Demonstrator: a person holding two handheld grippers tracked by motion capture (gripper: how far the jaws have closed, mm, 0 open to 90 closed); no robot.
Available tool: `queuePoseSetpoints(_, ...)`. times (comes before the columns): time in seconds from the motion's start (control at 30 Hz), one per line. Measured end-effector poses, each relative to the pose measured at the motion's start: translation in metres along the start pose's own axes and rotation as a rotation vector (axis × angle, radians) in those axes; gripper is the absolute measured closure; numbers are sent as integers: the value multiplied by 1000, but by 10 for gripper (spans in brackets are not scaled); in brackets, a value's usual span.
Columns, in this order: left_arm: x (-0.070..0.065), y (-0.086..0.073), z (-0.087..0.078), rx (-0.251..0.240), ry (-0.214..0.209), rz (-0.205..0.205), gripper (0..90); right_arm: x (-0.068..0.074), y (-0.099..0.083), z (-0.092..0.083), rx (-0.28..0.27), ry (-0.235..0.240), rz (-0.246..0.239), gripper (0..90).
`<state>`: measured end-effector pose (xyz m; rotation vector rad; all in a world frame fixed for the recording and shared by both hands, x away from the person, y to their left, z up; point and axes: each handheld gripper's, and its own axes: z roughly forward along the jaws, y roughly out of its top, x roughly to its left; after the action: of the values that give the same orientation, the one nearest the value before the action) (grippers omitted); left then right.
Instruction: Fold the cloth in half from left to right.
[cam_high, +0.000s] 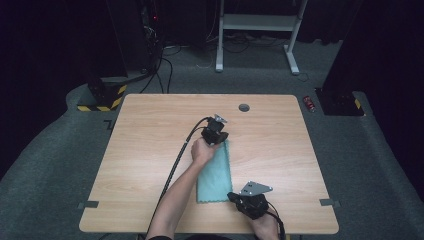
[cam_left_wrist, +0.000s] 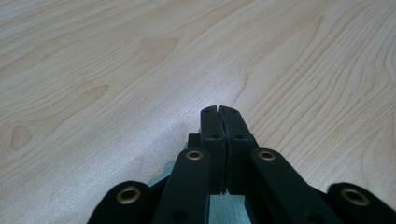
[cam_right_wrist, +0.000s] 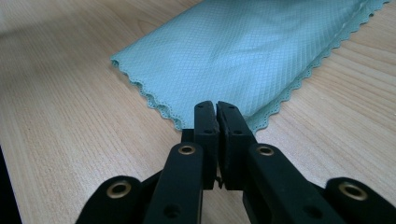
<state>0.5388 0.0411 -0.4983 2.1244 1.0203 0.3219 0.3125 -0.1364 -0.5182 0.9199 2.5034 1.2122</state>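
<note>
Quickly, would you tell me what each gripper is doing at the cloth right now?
Left gripper: shut; cloth beneath, grip unclear.
Right gripper: shut at the cloth's near corner, grip unclear.

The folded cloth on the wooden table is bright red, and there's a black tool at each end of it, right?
Not quite. The folded cloth is pale teal with a scalloped edge, not red, as the right gripper view shows plainly. The rest holds: it lies on the light wooden table, with the left black tool at its far end and the right black tool at its near end.

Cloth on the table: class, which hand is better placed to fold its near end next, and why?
Probably the right. The right gripper sits at the cloth's near scalloped edge, while the left gripper is at the far end.
</note>
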Motion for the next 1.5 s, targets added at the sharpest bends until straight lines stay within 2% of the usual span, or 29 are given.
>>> queuePoseSetpoints(0.1,2,0,-2,4,-17,-6,812,0,0,0,3,3,4,825)
queuePoseSetpoints(0.23,4,-2,-6,-11,-9,-6,740,-1,0,2,3,5,8,782)
queuePoseSetpoints(0.43,13,-6,-22,-47,6,-45,682,-1,1,2,-4,18,23,725)
queuePoseSetpoints(0.57,19,-14,-34,-62,28,-43,667,-2,3,1,-12,26,29,724)
queuePoseSetpoints(0.73,24,-29,-49,-70,42,-44,654,-6,7,1,-10,24,25,768)
queuePoseSetpoints(1.03,26,-59,-66,-24,95,0,639,-29,23,10,-7,-17,52,776)
queuePoseSetpoints(1.13,27,-66,-68,-14,111,0,637,-36,33,20,2,-38,44,765)
queuePoseSetpoints(1.27,31,-71,-68,17,106,-9,627,-41,43,33,24,-52,43,725)
queuePoseSetpoints(1.4,34,-76,-68,40,121,-5,616,-47,42,43,41,-59,62,713)
queuePoseSetpoints(1.5,37,-83,-70,53,143,-2,611,-49,40,46,51,-61,56,712)
